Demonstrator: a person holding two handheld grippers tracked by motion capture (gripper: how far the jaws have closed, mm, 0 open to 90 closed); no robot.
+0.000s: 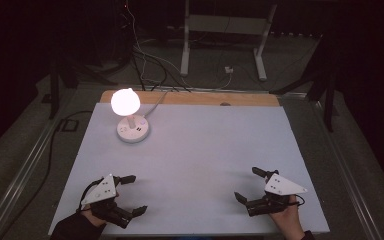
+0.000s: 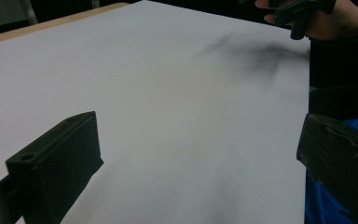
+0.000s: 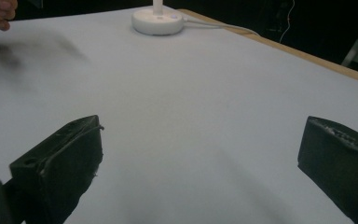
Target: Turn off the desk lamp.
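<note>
Dark room, white counter (image 1: 195,165): both tongs, left (image 1: 130,194) and right (image 1: 250,184), rest near, jaws apart, empty, probably readied for the lit lamp (image 1: 130,117) far left.

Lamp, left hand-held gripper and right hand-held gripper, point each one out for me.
lamp (image 1: 132,132): high view, on its round white base.
left hand-held gripper (image 1: 133,194): high view, midway between its fingertips.
right hand-held gripper (image 1: 248,184): high view, midway between its fingertips.

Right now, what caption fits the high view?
Two open grippers, left and right, rest near a lit lamp on a white table.
</note>
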